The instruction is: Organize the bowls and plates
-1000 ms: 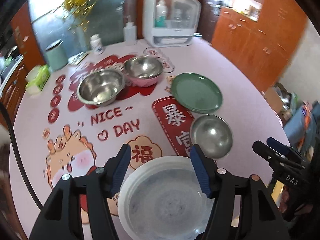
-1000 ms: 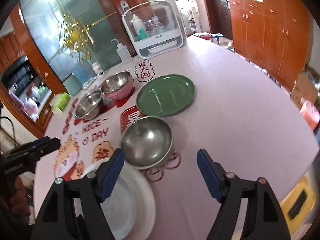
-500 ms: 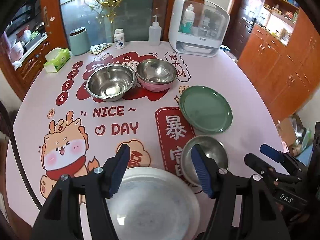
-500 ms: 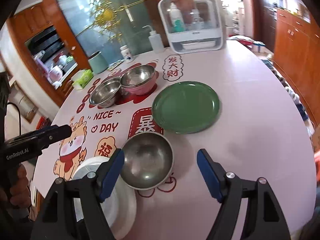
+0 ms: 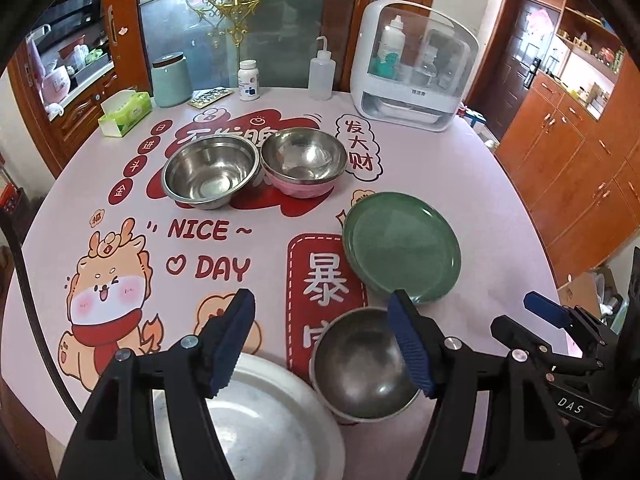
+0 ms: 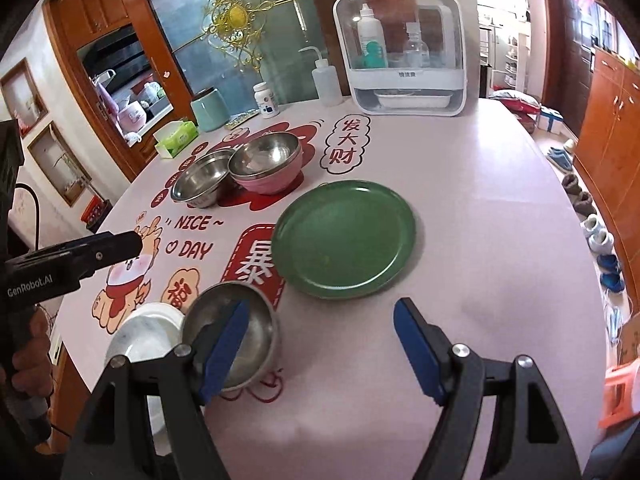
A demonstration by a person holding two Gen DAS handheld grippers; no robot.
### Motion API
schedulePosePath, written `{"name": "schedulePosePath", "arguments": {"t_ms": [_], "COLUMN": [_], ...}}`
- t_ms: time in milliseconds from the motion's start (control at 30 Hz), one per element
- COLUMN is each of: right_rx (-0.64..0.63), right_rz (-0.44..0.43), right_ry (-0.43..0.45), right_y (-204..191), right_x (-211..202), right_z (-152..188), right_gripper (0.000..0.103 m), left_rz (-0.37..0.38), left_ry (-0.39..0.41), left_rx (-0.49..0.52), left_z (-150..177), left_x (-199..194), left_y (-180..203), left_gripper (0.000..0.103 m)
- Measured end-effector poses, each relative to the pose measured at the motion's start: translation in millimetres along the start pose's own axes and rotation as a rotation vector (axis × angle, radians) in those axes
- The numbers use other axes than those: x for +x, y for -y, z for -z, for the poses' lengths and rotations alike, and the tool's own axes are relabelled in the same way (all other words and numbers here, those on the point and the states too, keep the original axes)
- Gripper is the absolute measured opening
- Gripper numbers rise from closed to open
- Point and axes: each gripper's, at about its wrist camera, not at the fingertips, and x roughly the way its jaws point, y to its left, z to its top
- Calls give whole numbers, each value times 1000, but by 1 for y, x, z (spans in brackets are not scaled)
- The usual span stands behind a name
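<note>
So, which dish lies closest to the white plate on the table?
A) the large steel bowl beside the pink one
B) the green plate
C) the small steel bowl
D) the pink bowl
C: the small steel bowl sits right beside the white plate at the near edge, while the green plate and the far bowls lie further away.

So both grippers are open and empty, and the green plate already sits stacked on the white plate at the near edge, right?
Not quite. The green plate lies by itself on the table, apart from the white plate; the left wrist view shows it. Both the left gripper and the right gripper are indeed open and empty.
</note>
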Motion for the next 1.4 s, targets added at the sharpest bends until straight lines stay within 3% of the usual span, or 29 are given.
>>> {"name": "schedulePosePath", "arguments": {"t_ms": [567, 1133, 1233, 1400], "right_rx": [76, 189, 199, 201], "right_rz": [9, -18, -24, -19], "right_ry": [-17, -31, -29, -37], "right_y": [45, 79, 81, 82], "right_x": [44, 104, 109, 118], "right_z": [-16, -2, 1, 2], "right_gripper": [75, 75, 70, 52], "left_rz": [-29, 38, 48, 72], "left_ry": [-71, -201, -222, -247], "left_rx": [-4, -58, -54, -54], "left_z": [-34, -39, -38, -36], "left_x": [58, 156, 168, 184], "left_y": [22, 18, 19, 22], "left_gripper": [68, 68, 68, 67]}}
